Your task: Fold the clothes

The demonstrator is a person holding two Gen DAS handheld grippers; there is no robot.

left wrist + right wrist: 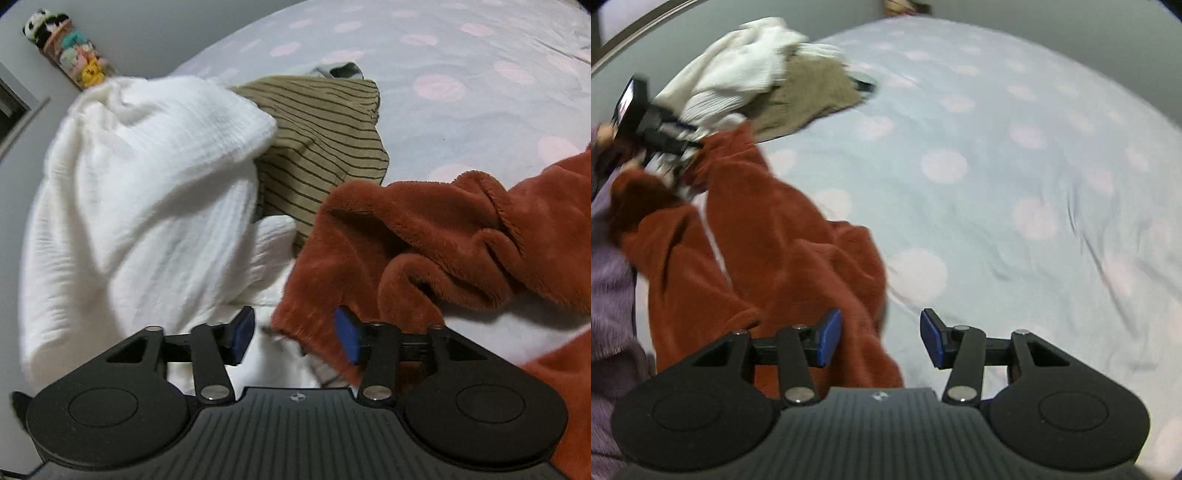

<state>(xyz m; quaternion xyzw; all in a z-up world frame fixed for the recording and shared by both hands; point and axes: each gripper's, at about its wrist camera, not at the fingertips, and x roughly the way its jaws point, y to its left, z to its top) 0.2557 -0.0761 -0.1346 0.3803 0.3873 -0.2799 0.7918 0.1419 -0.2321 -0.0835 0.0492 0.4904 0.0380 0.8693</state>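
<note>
Starting out — nothing folded | rust fleece (783, 236) crumpled on the bed (997, 155), white and striped clothes (317, 140) heaped at 11 o'clock | your left hand-held gripper (295, 334) gapes empty at the fleece edge, right hand-held gripper (881, 338) likewise — all folding remains.

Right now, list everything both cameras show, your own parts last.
Fleece garment: one, rust red, crumpled on the bed, nearest both claws.
White garment: one, white crinkled cloth, heaped left of the fleece, overlapping the striped one.
Striped garment: one, olive with dark stripes, behind the fleece, partly under the white one.
Dark cloth: one scrap, dark and pale, peeking out behind the striped garment.
Bed sheet: one, pale blue with pink dots, under everything.
Plush toys: a stacked row, mixed colours, against the far wall.
Purple sleeve: one, lilac, left edge of right view.
Left claw: open over the fleece edge.
Right claw: open, empty.
</note>
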